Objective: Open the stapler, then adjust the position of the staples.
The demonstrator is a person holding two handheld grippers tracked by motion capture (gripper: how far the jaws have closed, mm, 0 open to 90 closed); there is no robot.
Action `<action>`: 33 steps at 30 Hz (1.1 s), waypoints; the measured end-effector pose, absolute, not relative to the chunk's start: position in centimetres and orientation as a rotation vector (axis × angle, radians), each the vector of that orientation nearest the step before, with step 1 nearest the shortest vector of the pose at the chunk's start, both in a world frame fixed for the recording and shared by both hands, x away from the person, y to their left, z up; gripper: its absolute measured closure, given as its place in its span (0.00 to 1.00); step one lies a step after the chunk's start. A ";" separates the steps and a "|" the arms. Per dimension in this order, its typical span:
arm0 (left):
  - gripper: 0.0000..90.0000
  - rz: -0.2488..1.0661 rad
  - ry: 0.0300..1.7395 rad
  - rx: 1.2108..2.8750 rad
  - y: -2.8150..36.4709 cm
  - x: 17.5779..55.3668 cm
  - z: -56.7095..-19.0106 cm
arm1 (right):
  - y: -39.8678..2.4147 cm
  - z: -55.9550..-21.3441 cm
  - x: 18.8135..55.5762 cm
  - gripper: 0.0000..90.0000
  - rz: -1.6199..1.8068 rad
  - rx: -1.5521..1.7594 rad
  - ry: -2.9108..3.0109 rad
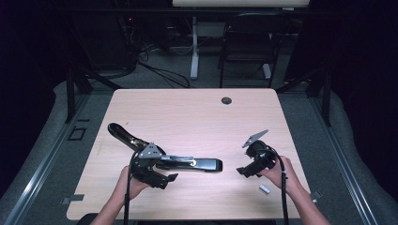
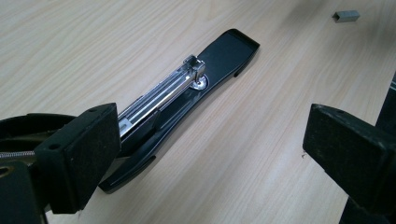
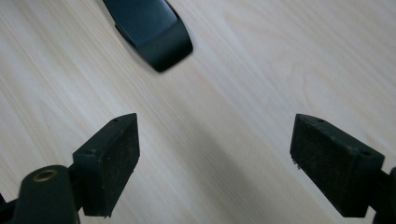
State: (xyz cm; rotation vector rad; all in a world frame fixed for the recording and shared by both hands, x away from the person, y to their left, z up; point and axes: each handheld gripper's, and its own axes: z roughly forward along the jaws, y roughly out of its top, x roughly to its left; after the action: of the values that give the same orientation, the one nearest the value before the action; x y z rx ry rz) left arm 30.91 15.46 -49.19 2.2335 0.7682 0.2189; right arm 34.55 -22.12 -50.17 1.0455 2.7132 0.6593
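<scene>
Black stapler [image 1: 187, 162] lies opened flat on your surface [image 1: 187, 112], rear hidden behind your left gripper [image 1: 170, 177] (released); right gripper [image 1: 240, 170] released, empty.

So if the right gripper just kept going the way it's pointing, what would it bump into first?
Most likely the black front end of the opened stapler. The right gripper, jaws open and empty, points across bare table toward it, though the stapler sits slightly left of dead centre.

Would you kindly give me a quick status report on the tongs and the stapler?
Left tongs open, right tongs open, both empty. Stapler swung open flat on table. Staple strip lies loose by right hand.
</scene>
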 end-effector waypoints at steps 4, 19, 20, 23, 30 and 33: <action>0.04 0.209 0.766 2.253 15.4 31.0 -49.4 | -23.1 -51.2 33.6 0.19 0.598 1.088 2.751; 0.03 0.229 0.755 2.286 15.3 31.1 -49.7 | -25.0 -53.1 31.8 0.61 0.388 1.230 2.824; 0.04 0.231 0.752 2.284 15.3 31.1 -49.6 | -25.1 -53.2 31.7 0.63 0.381 1.248 2.812; 0.04 0.230 0.750 2.289 15.3 31.2 -49.7 | -25.5 -53.6 31.3 0.69 0.399 1.306 2.793; 0.04 0.258 0.724 2.305 15.3 31.1 -49.7 | -25.7 -53.9 31.5 0.75 0.334 1.324 2.834; 0.05 0.260 0.723 2.306 15.3 31.2 -49.8 | -25.8 -53.9 31.7 0.84 0.289 1.306 2.862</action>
State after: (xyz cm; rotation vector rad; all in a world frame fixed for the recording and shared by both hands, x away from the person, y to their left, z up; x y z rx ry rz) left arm 31.19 15.31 -49.76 2.3065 0.7231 0.2603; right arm 31.75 -25.81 -53.89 1.3062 2.8623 0.2886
